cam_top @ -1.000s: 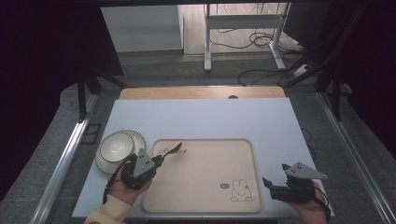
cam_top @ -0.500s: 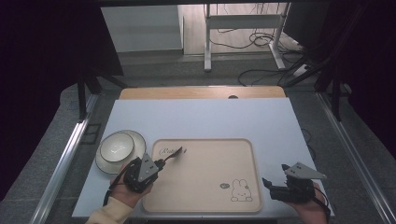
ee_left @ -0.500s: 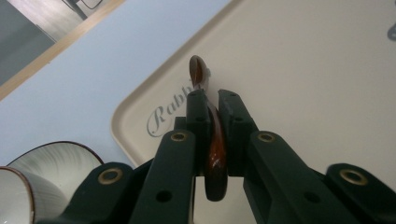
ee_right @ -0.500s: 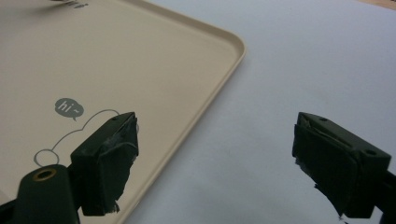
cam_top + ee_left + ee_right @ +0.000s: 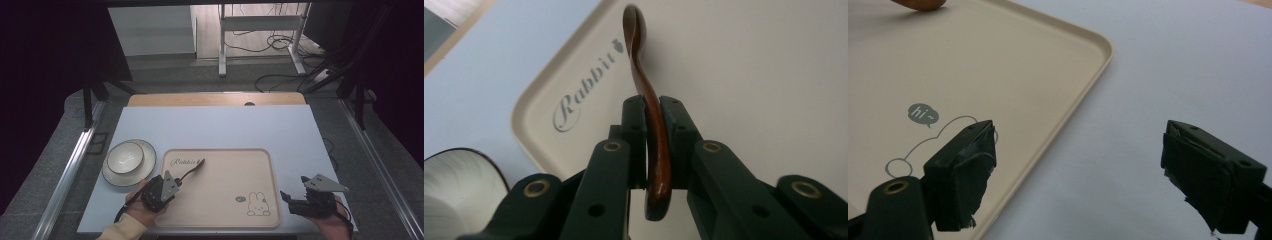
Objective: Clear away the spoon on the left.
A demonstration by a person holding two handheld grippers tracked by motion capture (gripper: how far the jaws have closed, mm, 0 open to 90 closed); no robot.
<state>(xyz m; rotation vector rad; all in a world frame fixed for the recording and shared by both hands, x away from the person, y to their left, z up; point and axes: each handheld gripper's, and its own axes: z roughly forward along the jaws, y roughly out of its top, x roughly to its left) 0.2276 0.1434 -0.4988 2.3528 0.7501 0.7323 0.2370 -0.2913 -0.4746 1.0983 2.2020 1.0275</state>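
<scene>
There, spoon (image 5: pixel 648 107) in left gripper (image 5: pixel 652 107)

My black left gripper (image 5: pixel 651 107) holds a glossy reddish-brown spoon (image 5: pixel 644 95) over a beige tray (image 5: pixel 220 200) printed with a grey rabbit; the table (image 5: pixel 215 127) is pale blue.

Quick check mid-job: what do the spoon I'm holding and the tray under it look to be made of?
The dark brown spoon looks like lacquered wood: reddish-brown with a glossy streak along the handle, though glossy plastic isn't excluded. The beige rectangular tray looks like matte plastic or melamine: smooth, even colour, rounded raised rim, printed rabbit drawing.
</scene>
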